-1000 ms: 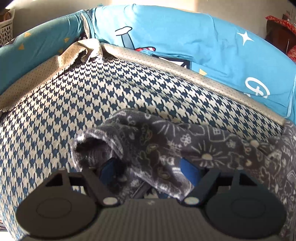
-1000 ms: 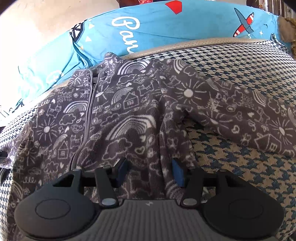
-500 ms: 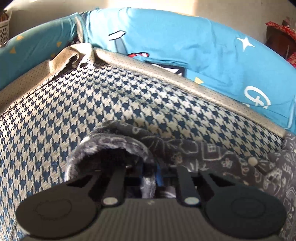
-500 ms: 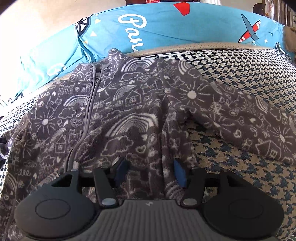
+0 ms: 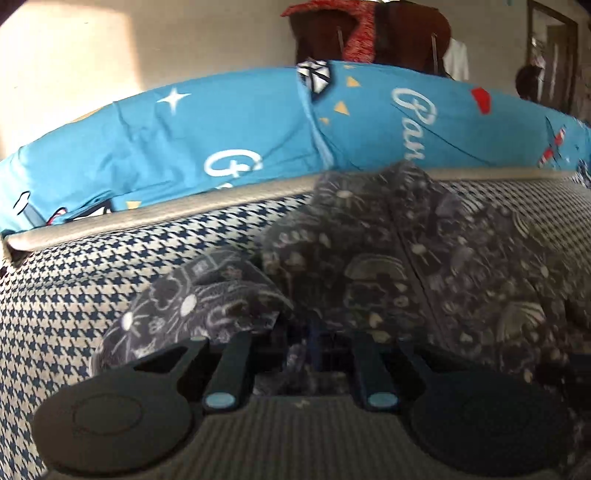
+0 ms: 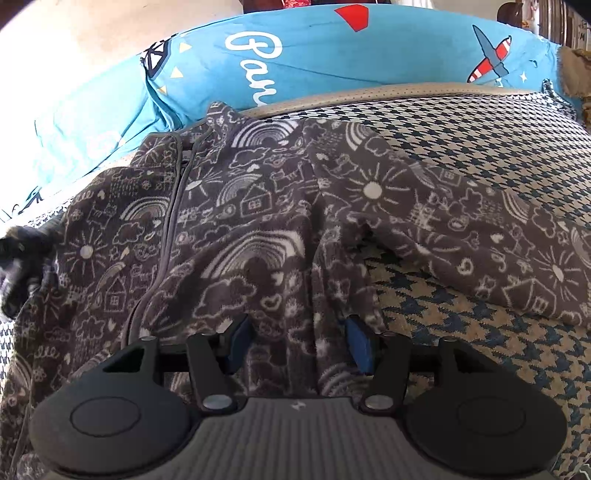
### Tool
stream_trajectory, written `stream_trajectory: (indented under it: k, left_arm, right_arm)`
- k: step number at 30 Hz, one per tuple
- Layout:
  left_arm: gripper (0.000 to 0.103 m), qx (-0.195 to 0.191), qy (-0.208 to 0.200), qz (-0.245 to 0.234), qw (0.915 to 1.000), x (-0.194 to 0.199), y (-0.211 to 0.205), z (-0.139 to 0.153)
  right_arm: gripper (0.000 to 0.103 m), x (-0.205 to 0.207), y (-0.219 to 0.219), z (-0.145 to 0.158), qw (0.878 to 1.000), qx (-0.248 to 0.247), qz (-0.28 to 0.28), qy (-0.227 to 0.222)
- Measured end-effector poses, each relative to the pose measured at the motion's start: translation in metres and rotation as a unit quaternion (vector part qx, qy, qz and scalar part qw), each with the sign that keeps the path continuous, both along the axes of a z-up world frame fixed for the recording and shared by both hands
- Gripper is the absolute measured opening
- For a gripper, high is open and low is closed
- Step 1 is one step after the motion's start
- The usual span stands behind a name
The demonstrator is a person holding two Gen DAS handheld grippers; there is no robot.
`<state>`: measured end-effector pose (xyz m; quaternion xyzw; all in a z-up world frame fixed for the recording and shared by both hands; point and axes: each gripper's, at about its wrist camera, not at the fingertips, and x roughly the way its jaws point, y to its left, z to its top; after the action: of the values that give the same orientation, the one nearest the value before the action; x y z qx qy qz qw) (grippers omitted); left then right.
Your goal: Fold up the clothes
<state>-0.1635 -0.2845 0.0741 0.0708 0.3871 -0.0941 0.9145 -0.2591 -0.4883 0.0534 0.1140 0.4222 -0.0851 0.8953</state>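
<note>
Two grippers work a grey patterned jacket (image 6: pixel 258 229) spread on a checked bed (image 6: pixel 480 140). Lower centre, the left gripper (image 5: pixel 314 332) is clenched on a sleeve (image 5: pixel 192 306); the right gripper's (image 6: pixel 295 343) fingers straddle the hem, released. Sleeve-folding step; next, lay it across the chest.

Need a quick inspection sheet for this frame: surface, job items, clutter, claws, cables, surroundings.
Surface: houndstooth cover, beige piping at the far edge.
Job's things: grey doodle-print zip jacket spread flat, right sleeve stretched out sideways.
Clutter: nothing seen.
Claws: left claw shut on the left sleeve end; right claw with jaws apart, straddling the jacket's lower hem, pads not pressing.
Cables: nothing seen.
Surroundings: blue printed pillows behind, pale wall, dark wooden furniture.
</note>
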Motion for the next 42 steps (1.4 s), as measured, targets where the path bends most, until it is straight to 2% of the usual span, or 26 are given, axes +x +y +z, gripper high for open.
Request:
stream_trajectory:
  k: [3,5,7,10,14,19,23,26,31,36,42]
  left_arm:
    - [0.029,0.020,0.027,-0.042,0.9985,-0.017,-0.018,-0.012]
    - [0.044,0.020,0.039,-0.049,0.9978,-0.028,-0.021,-0.016]
    - [0.046,0.013,0.053,-0.055,0.9970,-0.037,-0.020,-0.019]
    - [0.056,0.002,0.057,-0.050,0.9971,-0.052,-0.012,-0.017]
    - [0.062,-0.007,0.034,-0.036,0.9987,-0.071,0.004,-0.006]
    - [0.063,-0.034,0.026,0.023,0.9988,-0.075,0.033,0.000]
    - [0.063,-0.072,0.032,0.081,0.9936,-0.072,0.065,0.003]
    - [0.068,-0.125,0.042,0.122,0.9837,-0.066,0.096,0.007]
    - [0.069,-0.235,0.066,0.190,0.9509,-0.057,0.150,0.003]
    - [0.069,-0.280,0.090,0.223,0.9294,-0.048,0.169,-0.011]
    - [0.069,-0.324,0.098,0.223,0.9140,-0.044,0.171,-0.016]
  right_arm:
    - [0.056,-0.001,-0.003,0.001,1.000,0.004,-0.003,0.001]
    - [0.056,-0.001,-0.004,0.001,1.000,0.007,-0.003,0.001]
    - [0.056,0.000,-0.005,0.001,1.000,0.008,-0.004,0.002]
    - [0.056,0.000,-0.005,0.002,1.000,0.008,-0.005,0.004]
    - [0.056,0.000,-0.005,0.001,1.000,0.007,-0.005,0.005]
    - [0.057,0.001,-0.004,0.001,1.000,0.002,-0.003,0.008]
    - [0.057,0.002,-0.003,0.000,1.000,-0.002,-0.001,0.009]
    - [0.058,0.002,-0.002,0.000,1.000,-0.006,0.001,0.010]
    - [0.062,0.003,-0.001,0.000,1.000,-0.011,0.008,0.012]
    - [0.065,0.004,0.001,-0.001,1.000,-0.018,0.013,0.014]
    - [0.066,0.004,0.004,-0.002,0.999,-0.024,0.019,0.015]
